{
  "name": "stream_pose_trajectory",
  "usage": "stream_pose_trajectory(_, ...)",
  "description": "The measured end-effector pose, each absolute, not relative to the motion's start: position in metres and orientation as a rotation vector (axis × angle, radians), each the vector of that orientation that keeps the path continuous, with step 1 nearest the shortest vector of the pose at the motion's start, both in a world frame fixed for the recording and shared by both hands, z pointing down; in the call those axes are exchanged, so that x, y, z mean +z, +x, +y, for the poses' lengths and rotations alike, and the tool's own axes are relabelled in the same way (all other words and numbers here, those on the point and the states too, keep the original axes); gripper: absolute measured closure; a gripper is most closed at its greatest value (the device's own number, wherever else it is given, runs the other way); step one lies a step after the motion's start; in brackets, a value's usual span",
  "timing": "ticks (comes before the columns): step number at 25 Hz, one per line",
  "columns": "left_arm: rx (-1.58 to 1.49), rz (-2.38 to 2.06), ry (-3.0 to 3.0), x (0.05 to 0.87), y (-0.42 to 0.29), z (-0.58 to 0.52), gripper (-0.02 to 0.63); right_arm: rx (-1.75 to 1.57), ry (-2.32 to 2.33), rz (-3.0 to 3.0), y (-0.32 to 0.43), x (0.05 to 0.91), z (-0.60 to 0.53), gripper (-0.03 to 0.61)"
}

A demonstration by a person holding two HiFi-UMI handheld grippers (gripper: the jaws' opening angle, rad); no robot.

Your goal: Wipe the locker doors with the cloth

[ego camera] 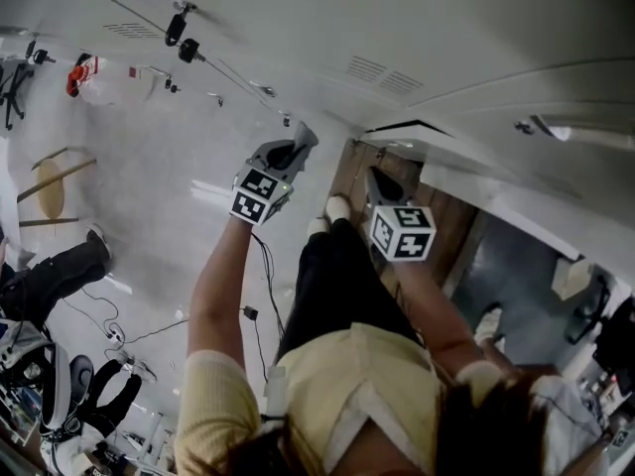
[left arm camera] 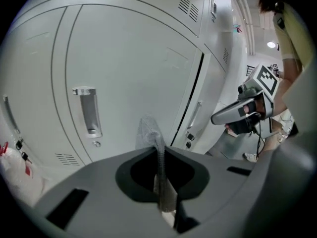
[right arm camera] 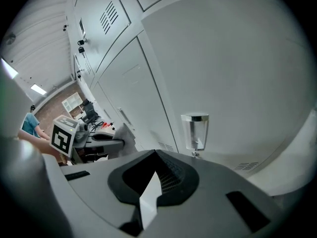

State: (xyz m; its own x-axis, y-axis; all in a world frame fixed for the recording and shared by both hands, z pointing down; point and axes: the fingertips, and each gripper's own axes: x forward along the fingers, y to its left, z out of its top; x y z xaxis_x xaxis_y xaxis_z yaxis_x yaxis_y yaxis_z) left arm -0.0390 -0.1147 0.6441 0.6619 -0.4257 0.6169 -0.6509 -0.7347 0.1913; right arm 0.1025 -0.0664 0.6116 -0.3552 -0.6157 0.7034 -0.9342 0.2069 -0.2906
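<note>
White locker doors (left arm camera: 133, 68) fill the left gripper view, one with a chrome recessed handle (left arm camera: 86, 110). My left gripper (left arm camera: 158, 150) is shut on a grey mesh cloth (left arm camera: 148, 129) whose free end stands up close to that door. In the head view the left gripper (ego camera: 298, 143) holds the cloth (ego camera: 305, 133) up near the lockers (ego camera: 327, 28). Beside it, my right gripper (ego camera: 376, 178) points at the same bank. In the right gripper view its jaws (right arm camera: 156, 155) are shut with nothing between them, below another chrome handle (right arm camera: 194, 131).
One locker door stands slightly ajar, showing a dark gap (left arm camera: 190, 100). A bag (ego camera: 87, 75) and padlocks (ego camera: 179, 36) hang from doors at the left. Another person's legs (ego camera: 55, 271) and cables (ego camera: 114, 330) are on the floor at the left, beside a stool (ego camera: 50, 188).
</note>
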Motion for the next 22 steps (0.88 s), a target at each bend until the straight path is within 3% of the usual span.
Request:
stream_pose_trajectory(12, 0.769, -1.113, 2.309, 0.684, -0.103, -0.142, 0.597, 0.955, 1.321, -2.061, 0.072, 0.637, -0.083, 0.575)
stream_pose_trajectory(22, 0.791, -1.157, 2.289, 0.712, -0.108, -0.175, 0.597, 0.952, 1.302, -2.049, 0.074, 0.656, -0.095, 0.575)
